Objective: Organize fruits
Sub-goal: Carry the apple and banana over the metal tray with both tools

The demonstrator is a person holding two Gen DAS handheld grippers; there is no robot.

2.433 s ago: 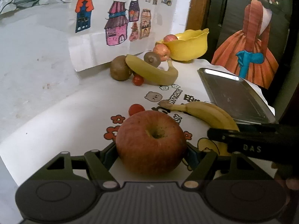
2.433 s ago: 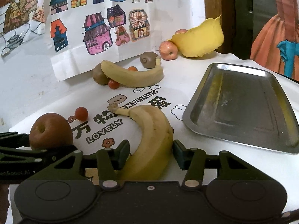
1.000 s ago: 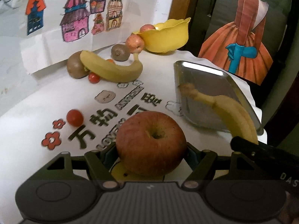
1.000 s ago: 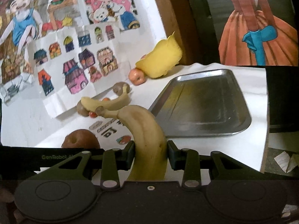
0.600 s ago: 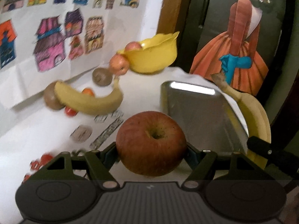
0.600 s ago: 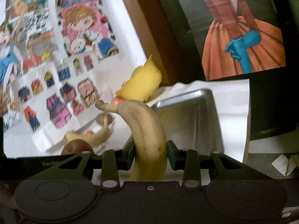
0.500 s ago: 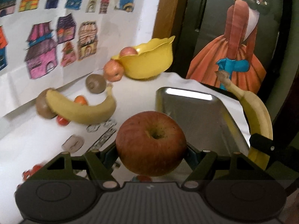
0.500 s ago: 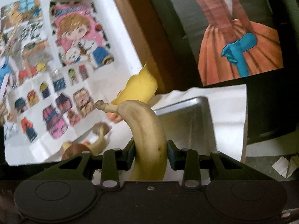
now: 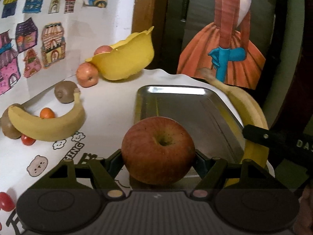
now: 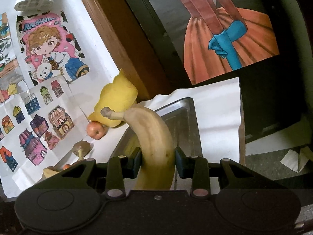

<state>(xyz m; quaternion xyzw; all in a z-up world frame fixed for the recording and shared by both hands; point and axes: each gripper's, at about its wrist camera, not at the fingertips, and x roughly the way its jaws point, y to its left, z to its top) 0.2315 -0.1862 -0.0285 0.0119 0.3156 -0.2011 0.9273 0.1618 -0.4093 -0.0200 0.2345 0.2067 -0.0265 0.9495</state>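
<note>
Your left gripper (image 9: 158,157): clamped on the apple (image 9: 158,150), held at the tray's (image 9: 172,105) near edge. Your right gripper (image 10: 157,161): clamped on the banana (image 10: 154,148), over the tray.

Dim indoor light, glare on the metal tray's (image 9: 176,90) far rim, fisheye-bent edges, corners vignetted black.
</note>
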